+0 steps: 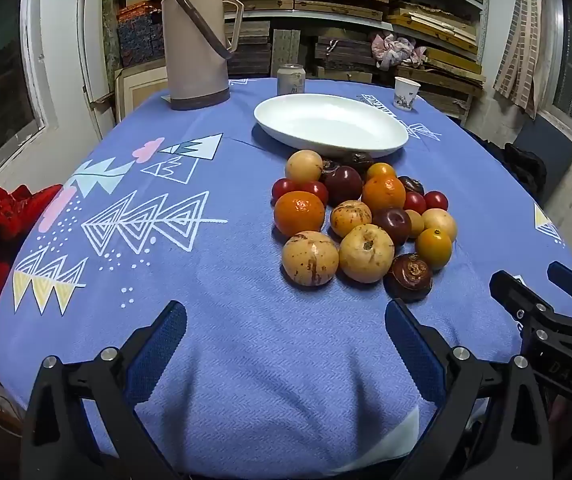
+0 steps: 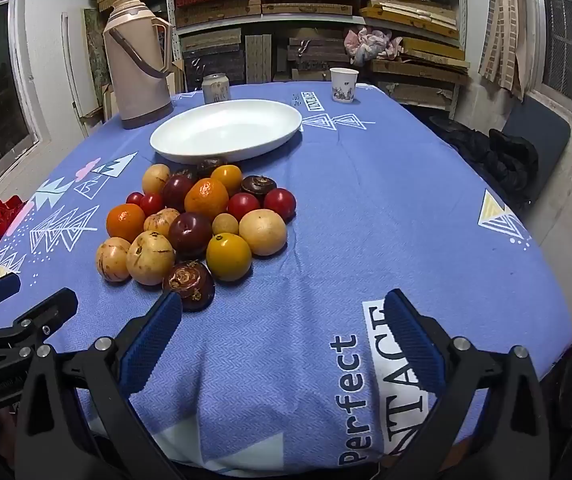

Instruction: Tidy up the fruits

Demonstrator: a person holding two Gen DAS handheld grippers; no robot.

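Note:
A pile of mixed fruit (image 1: 362, 216) lies on the blue tablecloth: oranges, tan pears, dark plums, small red fruits and brown ones. The same pile shows left of centre in the right wrist view (image 2: 197, 224). An empty white oval plate (image 1: 330, 125) sits just behind the pile, also seen in the right wrist view (image 2: 225, 130). My left gripper (image 1: 286, 332) is open and empty, near the table's front edge, short of the pile. My right gripper (image 2: 283, 320) is open and empty, to the right of the pile; its left finger is close to a brown fruit (image 2: 189, 280).
A tall beige thermos (image 1: 197, 40) stands at the back left. A drink can (image 1: 290, 79) and a paper cup (image 1: 406, 92) stand behind the plate. Red cloth (image 1: 1, 232) lies off the table's left edge. Shelves of wooden boxes fill the back wall.

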